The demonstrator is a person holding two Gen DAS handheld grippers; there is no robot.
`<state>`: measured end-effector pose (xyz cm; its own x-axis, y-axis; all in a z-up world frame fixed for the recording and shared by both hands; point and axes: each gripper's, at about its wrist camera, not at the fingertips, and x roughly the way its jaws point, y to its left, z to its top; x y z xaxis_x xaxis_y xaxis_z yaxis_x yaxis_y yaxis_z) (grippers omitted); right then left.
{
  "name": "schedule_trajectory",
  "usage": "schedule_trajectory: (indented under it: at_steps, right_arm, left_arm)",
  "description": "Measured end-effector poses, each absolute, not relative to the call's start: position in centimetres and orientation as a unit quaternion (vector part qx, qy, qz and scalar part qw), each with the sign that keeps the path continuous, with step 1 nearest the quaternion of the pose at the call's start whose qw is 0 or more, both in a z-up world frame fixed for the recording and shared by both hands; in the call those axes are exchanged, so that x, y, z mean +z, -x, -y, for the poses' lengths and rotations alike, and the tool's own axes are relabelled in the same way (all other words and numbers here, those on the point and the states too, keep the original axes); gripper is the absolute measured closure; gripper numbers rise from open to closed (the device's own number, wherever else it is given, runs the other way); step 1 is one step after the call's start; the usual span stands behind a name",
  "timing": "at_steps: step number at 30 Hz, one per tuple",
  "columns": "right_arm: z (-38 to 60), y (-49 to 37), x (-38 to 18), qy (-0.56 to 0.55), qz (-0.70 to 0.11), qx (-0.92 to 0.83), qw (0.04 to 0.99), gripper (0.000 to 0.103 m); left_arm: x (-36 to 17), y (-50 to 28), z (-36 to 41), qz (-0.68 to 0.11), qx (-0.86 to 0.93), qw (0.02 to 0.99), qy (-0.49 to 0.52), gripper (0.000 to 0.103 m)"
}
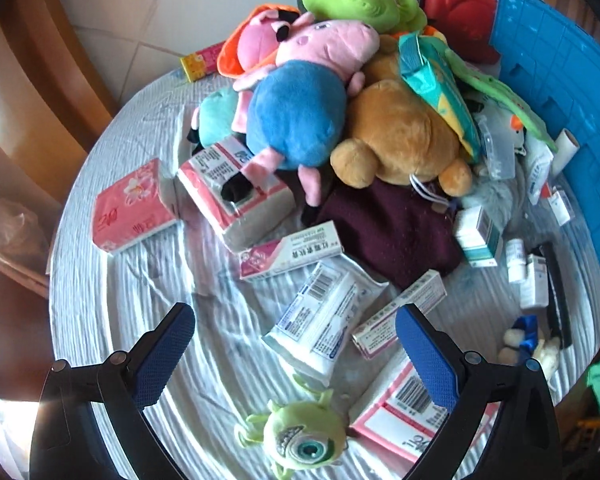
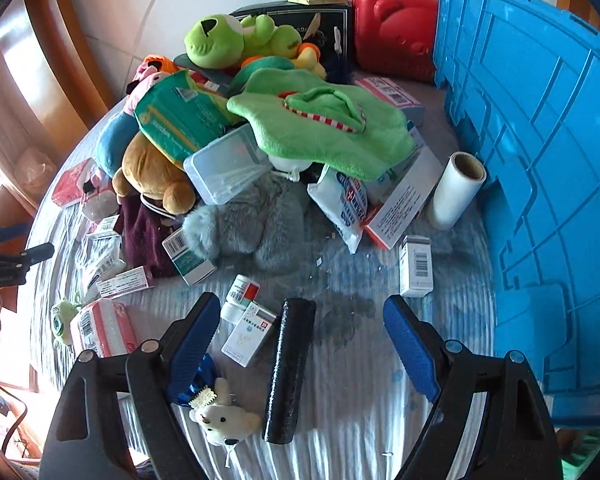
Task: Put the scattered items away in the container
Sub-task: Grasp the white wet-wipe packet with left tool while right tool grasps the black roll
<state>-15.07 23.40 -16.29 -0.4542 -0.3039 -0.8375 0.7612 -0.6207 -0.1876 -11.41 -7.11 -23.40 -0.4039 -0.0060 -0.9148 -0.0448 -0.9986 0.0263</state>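
Black and cylindrical, the roll [image 2: 289, 368] lies on the surface left of the blue container [image 2: 540, 168], its long axis pointing away, between the wide-open, empty right tongs [image 2: 300, 344]; left tongs [image 1: 296, 360] likewise gape empty.

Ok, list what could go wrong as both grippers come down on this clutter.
1. The black roll lies between the open right gripper beside a small white box; closing may catch both.
2. The left gripper hangs over overlapping packets; it may grab two.
3. Pulling low items could topple the plush pile.
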Motion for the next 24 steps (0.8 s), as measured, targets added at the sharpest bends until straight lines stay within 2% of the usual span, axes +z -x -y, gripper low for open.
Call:
schedule_trajectory:
  at_steps: [11,20,21,23,24]
  right_arm:
    - [-24.1,13.6,-22.1,-0.45,-0.296,-0.796,0.275,0.019]
    - [-24.8,13.7,-24.5,-0.465,-0.294,-0.797,0.249,0.019]
    - [-24.8,13.8,-24.8,-0.467,-0.294,-0.796,0.247,0.019]
    - [-24.9,14.0,-25.3,-0.472,-0.293,-0.795,0.244,0.019]
    - [-24.9,14.1,-25.6,-0.474,-0.293,-0.794,0.242,0.019]
  left_arm:
    - [-31.8,14.1,7.2,-0.029,0.795,0.052,0.603,0.003]
    - [-34.5,14.2,6.4,-0.027,0.782,0.085,0.616,0.01]
    - [-34.5,14.2,6.3,-0.027,0.783,0.085,0.615,0.012]
    - [-34.0,14.1,6.2,-0.028,0.788,0.085,0.609,0.034]
    - [-33.8,14.1,6.2,-0.02,0.788,0.089,0.609,0.037]
